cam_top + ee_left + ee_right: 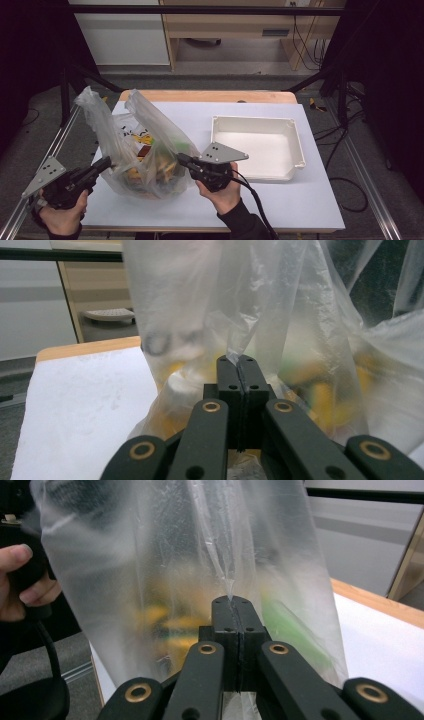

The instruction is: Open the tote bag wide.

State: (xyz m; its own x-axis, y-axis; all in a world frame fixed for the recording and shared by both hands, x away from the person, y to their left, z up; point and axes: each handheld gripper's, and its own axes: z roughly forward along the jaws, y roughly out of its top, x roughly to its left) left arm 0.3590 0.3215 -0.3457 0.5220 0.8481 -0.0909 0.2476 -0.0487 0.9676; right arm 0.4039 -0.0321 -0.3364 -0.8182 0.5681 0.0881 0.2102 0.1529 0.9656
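High view: left tongs (106, 163) and right tongs (181, 159) each pinch plastic bag (150, 135).

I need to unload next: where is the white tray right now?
In the high view the tray sits on the right half of the table, just right of the bag and beyond the right claw.

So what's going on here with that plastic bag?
A person holds a gripper in each hand, and both are pinched shut on a clear plastic bag full of colourful items: the left gripper on one side, the right gripper on the other. The bag sits on the white table, with a white tray beside it.
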